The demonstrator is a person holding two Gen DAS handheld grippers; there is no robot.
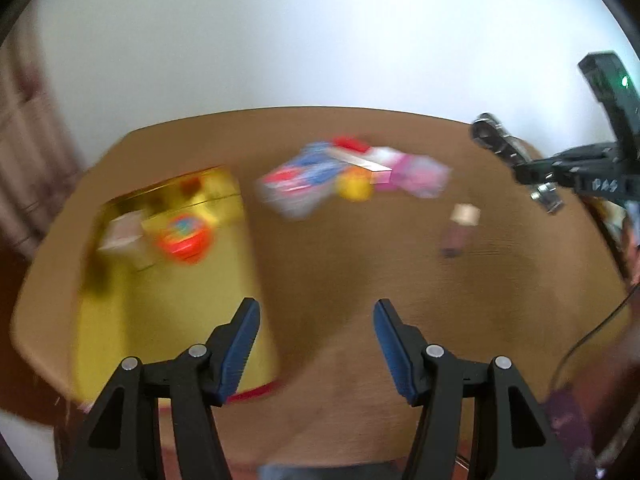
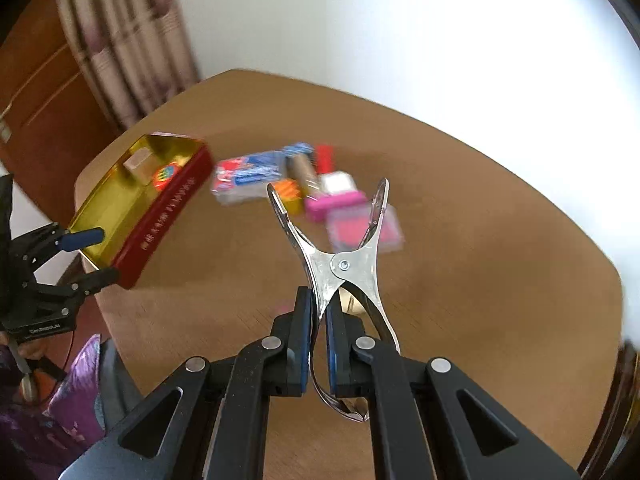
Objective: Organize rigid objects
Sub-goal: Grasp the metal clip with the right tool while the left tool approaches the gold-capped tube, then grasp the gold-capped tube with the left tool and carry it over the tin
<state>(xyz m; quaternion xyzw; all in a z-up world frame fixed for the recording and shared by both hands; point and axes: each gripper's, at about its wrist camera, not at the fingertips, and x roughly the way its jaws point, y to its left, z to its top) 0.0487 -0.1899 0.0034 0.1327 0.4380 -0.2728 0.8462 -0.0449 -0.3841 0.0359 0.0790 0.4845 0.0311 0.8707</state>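
My right gripper [image 2: 319,312] is shut on one handle of a silver metal spring clip [image 2: 344,264], which is lifted off the wooden table [image 2: 480,260] with its jaws pointing away. In the left wrist view the same clip [image 1: 500,140] hangs at the far right. My left gripper [image 1: 317,308] is open and empty above the table, beside the near right corner of an open tin [image 1: 160,300] with a gold inside and red walls [image 2: 168,216]. In the tin lie an orange round item [image 1: 184,240] and a white card [image 1: 120,236]. The left wrist view is blurred.
A pile of coloured packets and small boxes [image 2: 304,184] lies mid-table, with a pink case [image 2: 360,232] beside it. A small capped bottle [image 1: 460,228] lies apart on the right. A curtain [image 2: 120,40] hangs behind the table; purple cloth [image 2: 68,392] shows at lower left.
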